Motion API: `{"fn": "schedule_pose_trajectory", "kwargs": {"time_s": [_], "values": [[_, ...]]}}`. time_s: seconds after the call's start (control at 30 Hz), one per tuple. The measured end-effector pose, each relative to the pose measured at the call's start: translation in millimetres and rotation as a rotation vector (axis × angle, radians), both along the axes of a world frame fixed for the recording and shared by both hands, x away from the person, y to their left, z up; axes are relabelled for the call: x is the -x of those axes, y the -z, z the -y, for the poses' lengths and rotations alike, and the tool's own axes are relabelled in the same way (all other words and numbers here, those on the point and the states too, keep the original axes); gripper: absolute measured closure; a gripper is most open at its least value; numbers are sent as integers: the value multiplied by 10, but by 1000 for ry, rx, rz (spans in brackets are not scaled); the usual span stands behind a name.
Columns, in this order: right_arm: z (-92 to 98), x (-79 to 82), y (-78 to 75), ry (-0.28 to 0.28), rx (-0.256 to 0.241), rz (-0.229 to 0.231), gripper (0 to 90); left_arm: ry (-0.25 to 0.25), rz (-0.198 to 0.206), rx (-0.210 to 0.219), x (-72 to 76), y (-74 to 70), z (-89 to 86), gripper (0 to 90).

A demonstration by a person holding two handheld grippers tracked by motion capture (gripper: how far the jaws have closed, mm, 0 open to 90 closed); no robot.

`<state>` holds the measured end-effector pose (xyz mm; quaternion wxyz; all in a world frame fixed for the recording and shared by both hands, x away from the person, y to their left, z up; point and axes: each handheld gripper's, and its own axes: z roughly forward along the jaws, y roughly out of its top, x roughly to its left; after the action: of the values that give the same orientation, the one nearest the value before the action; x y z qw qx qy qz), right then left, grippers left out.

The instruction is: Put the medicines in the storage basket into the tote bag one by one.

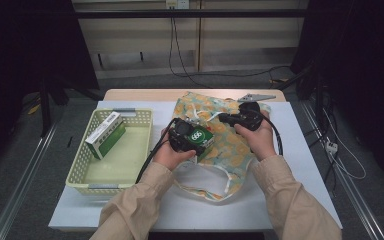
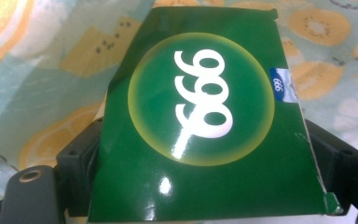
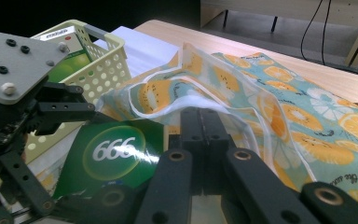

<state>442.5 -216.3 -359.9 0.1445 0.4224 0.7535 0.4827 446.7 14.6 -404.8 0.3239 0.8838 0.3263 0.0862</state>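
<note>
Darkness takes the far left of the room in the high view, black drapes hanging over a grey floor with a metal rail (image 1: 22,187) running along it. Next comes the table (image 1: 307,150), its top covered in white with a strip of bare wood showing at the far edge. On its left part sits a pale yellow perforated basket (image 1: 135,150) holding a green and white carton (image 1: 105,135) tilted against the near-left wall. Just right of the basket, the left gripper (image 1: 196,140) pinches a green box (image 1: 202,136) marked 666 — its jaws pressed against the box's two sides, as the left gripper view shows, with the box (image 2: 200,116) hanging over the printed cloth. That cloth is a fruit-patterned bag (image 1: 230,145), pale teal with orange slices, spread across the middle of the table with a white cord trailing toward the near edge. Farther right, the right gripper (image 1: 222,118) has its jaws pressed together on the bag's white-trimmed rim (image 3: 205,100), lifting the mouth open; in the right gripper view the green box (image 3: 114,156) sits just left of that opening. Both sleeves are beige. Behind the table stands a pale panelled wall (image 1: 240,40) with black cables hanging down it, and the right side of the room is dark again, with loose cables on the floor
</note>
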Motion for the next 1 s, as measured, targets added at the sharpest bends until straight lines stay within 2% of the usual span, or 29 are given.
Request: {"fn": "schedule_pose_trajectory", "kwargs": {"time_s": [0.03,0.1,0.13,0.17,0.23,0.27,0.57,0.63,1.0], "values": [[2,3,-2,1,-1,-1,900,-2,-5,1,-6,1,7,164],[3,7,-5,0,0,0,900,-13,16,0,-15,5,24,163],[2,8,-6,-1,-1,-1,900,-29,26,-14,-17,7,41,163],[2,10,-8,-2,-1,0,900,-16,22,-13,-33,9,42,163],[1,13,-9,-2,-3,-2,900,-34,40,-26,-42,21,76,162],[0,14,-10,-4,-1,0,900,-26,36,-22,-55,26,78,162],[8,26,-5,-9,-2,-6,900,-73,52,20,-139,98,156,161],[2,20,-1,-11,-4,-5,900,-91,66,21,-160,114,174,161],[-11,10,13,-13,3,-8,900,-118,95,49,-253,154,206,152]]}}
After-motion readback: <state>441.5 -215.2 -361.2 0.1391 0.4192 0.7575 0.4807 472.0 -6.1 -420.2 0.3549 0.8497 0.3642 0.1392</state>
